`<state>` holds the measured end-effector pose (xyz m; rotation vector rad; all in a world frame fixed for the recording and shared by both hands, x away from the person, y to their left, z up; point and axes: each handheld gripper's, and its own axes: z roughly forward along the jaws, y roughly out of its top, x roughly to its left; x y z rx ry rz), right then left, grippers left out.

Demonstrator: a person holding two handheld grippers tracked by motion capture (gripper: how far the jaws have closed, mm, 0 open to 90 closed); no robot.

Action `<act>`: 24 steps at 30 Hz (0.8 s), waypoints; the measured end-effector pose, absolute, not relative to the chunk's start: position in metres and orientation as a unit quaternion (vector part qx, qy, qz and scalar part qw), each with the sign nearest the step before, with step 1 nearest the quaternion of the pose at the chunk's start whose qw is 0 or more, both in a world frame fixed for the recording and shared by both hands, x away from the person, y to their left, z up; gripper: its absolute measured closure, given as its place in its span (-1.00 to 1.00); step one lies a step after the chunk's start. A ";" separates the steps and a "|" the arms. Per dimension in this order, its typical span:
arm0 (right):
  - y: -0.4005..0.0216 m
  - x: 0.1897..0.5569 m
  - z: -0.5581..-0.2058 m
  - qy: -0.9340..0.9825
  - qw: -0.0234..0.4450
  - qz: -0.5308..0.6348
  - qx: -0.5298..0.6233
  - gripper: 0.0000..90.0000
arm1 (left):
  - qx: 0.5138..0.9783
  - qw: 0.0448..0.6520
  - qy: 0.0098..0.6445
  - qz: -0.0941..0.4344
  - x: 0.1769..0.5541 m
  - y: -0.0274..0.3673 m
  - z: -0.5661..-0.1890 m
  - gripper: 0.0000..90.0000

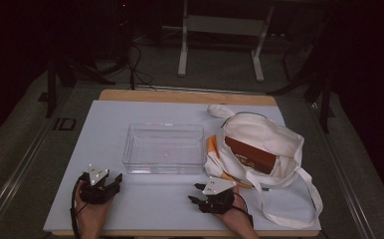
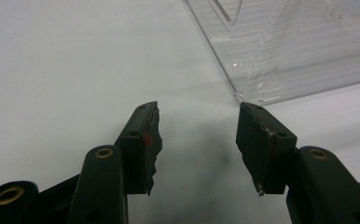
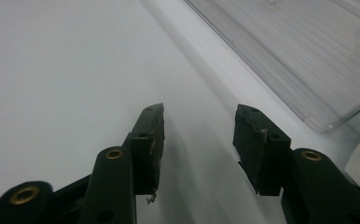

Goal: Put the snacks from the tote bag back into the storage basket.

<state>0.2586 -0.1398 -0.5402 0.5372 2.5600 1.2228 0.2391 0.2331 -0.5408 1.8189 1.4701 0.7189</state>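
While both grippers' jaws stand spread and empty, the clear bin lies seemingly just beyond.

1. We see a lab or recording studio, not a home: the surroundings are dark, with only the table lit.
2. We see cables trailing over the grey floor.
3. We see a bare metal stand behind the white-topped table.
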 end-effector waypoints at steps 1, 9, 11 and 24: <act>-0.140 0.258 -0.540 0.878 0.131 0.422 0.185 0.19 | 0.699 0.341 0.565 0.276 0.239 0.233 -0.541 0.10; -0.134 0.255 -0.542 0.890 0.148 0.396 0.172 0.25 | 0.694 0.342 0.567 0.283 0.238 0.233 -0.541 0.11; -0.135 0.256 -0.542 0.887 0.149 0.399 0.180 0.25 | 0.694 0.343 0.568 0.280 0.238 0.233 -0.541 0.11; -0.136 0.257 -0.540 0.882 0.144 0.406 0.191 0.18 | 0.698 0.336 0.570 0.275 0.240 0.233 -0.542 0.13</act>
